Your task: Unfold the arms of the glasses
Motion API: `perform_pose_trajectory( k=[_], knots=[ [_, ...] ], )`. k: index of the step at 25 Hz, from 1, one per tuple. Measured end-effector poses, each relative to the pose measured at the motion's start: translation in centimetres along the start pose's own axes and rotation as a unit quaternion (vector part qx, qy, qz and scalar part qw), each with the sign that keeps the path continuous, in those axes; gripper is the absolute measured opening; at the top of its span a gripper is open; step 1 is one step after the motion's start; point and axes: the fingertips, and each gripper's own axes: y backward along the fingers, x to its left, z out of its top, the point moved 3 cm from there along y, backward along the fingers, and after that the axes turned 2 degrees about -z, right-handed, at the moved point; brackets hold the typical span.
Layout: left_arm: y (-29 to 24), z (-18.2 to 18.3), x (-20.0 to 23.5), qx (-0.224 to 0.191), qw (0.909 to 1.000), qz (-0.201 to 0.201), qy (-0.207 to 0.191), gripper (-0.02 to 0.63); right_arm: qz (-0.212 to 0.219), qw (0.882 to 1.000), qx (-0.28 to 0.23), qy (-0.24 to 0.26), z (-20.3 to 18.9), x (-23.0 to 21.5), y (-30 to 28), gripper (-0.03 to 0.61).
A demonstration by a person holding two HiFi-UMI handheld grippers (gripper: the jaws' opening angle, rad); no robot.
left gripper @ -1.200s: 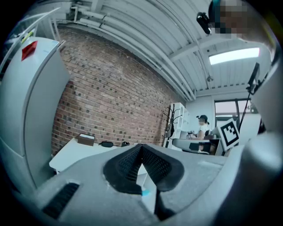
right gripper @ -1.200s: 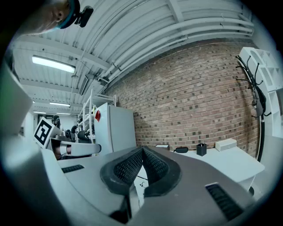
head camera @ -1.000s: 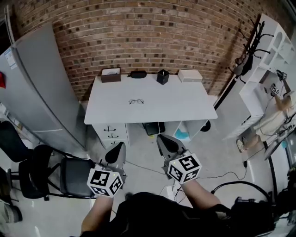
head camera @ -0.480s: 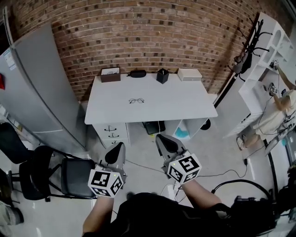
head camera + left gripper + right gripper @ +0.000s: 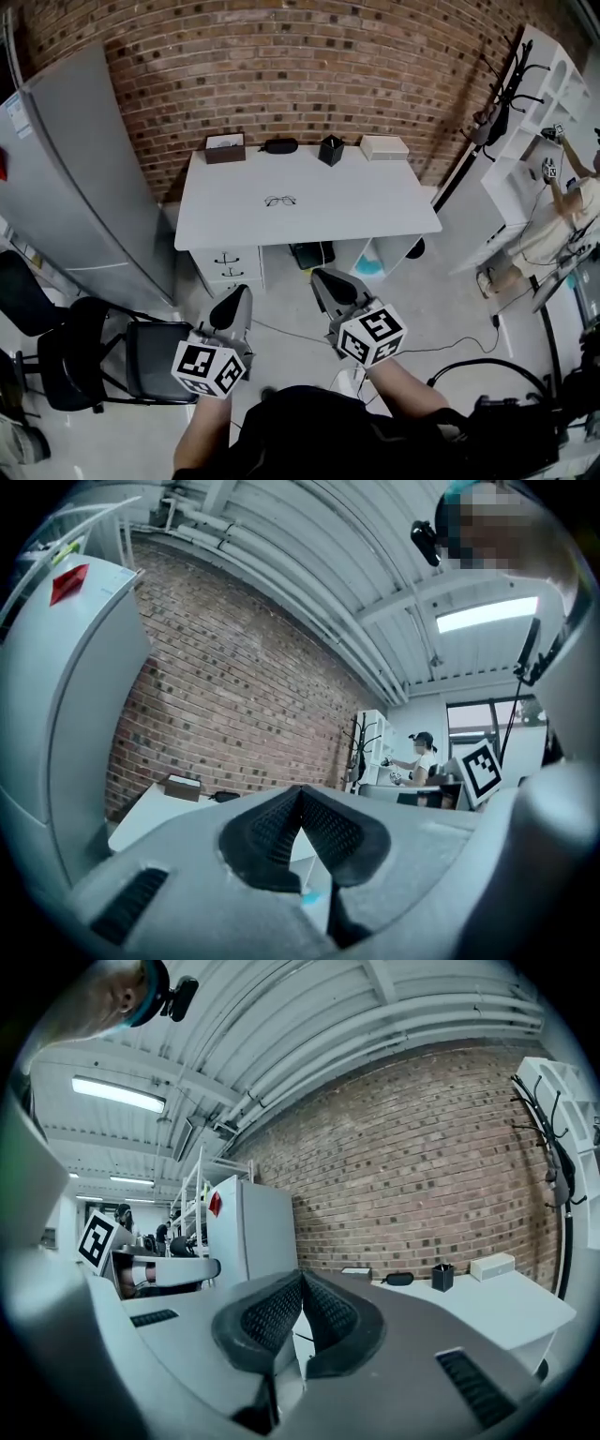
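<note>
The jaws of the left gripper are pressed together with nothing between them, and so are those of the right gripper. Both are held level, side by side over the floor, pointing toward the white surface and well short of it. The glasses lie near the middle of the surface, too small to tell how their arms sit. A brown box, a black case, a black cup and a white box line its far edge.
</note>
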Motion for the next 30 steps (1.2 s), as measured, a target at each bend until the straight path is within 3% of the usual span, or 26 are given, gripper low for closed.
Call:
perform_pose_trajectory(
  k=[15,20,25,30],
  knots=[
    [0.2,-1.7,4.8,0.033,0.9989,-0.010,0.030,0.006,-0.040,0.999,0.027,0.008,-1.7,1.7,-3.3,0.009],
    [-2.0,-1.9,5.6,0.039,0.9990,-0.007,0.020,0.007,-0.051,0.998,0.026,0.004,-2.1,-0.4,-4.7,0.009],
    [-5.3,-1.8,7.5,0.043,0.9981,0.042,0.009,0.006,-0.046,0.999,0.023,0.000,-1.9,-3.7,-7.0,0.009],
    [-9.8,-1.8,8.2,0.052,0.9979,0.037,0.010,0.006,-0.039,0.999,0.020,-0.007,-1.2,-7.7,-10.0,0.009]
  ],
)
